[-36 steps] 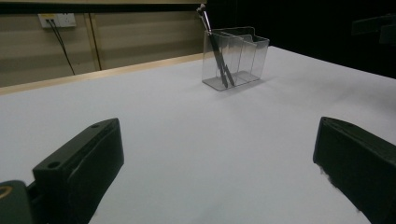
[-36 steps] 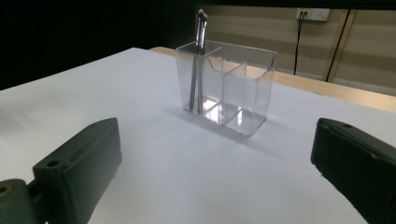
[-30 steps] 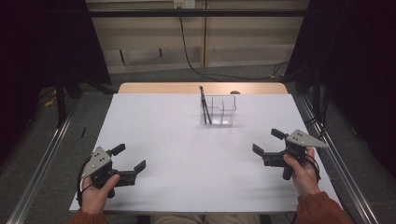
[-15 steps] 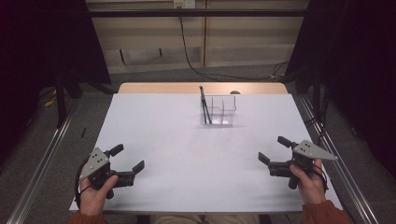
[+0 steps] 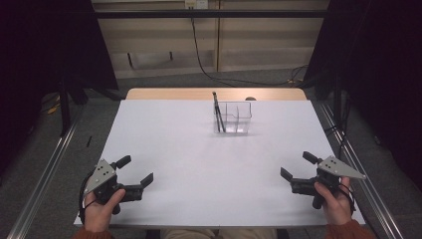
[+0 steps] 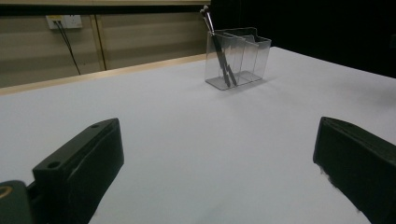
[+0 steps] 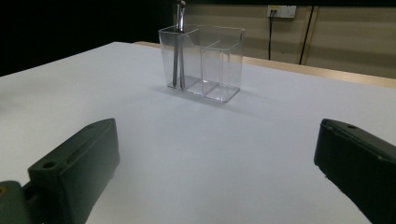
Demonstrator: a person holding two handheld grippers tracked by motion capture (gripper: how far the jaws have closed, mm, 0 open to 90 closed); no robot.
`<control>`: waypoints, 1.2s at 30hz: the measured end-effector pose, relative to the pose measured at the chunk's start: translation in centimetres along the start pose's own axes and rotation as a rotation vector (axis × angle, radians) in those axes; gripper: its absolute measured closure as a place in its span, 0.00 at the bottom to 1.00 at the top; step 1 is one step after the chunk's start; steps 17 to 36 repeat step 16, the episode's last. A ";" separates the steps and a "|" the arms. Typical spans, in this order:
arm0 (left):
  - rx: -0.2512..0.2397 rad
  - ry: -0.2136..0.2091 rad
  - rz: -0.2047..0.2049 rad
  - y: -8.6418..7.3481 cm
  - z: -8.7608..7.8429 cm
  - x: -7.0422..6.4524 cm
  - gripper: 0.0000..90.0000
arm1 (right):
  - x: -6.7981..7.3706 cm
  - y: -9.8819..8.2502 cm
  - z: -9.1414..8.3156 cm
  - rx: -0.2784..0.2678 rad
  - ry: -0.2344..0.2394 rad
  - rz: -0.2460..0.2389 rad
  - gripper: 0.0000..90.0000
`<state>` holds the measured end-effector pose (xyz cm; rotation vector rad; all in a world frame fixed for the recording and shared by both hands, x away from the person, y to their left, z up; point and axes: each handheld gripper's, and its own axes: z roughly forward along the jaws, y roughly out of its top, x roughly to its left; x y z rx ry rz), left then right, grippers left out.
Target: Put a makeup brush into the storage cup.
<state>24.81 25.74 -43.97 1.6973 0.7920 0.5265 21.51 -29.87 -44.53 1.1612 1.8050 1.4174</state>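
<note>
You are working on a white rectangular table top (image 5: pixel 209 164) with a bare wooden strip along its far edge, metal rails down both sides and grey floor around it. Behind it runs a beige panelled wall (image 5: pixel 249 35) with a black cable hanging down, and black curtains close off both sides.

Toward 12 o'clock on the table, slightly right of centre, stands the clear plastic divided holder (image 5: pixel 233 118). Two thin dark brushes (image 5: pixel 218 112) lean in its left compartment, tips poking above the rim.

Your left gripper (image 5: pixel 135 172) sits at about 7 o'clock, jaws wide apart and holding nothing. Your right gripper (image 5: pixel 297 165) sits at about 4 o'clock, jaws likewise spread and empty. Both are well apart from the holder.

The left gripper view shows a wall socket (image 6: pixel 64 21), and the right gripper view another socket (image 7: pixel 280 10); these two low views show the holder's inner dividers more plainly than the high view does.
</note>
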 end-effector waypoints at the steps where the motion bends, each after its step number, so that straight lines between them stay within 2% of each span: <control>1: -0.002 -0.002 -0.002 0.0 0.0 0.0 0.02 | 0.1 0.0 -0.1 -0.001 -0.005 -0.001 0.00; 36: 0.001 0.007 -0.015 0.0 0.0 0.1 0.02 | 0.0 -0.1 0.0 -0.009 0.000 0.011 0.00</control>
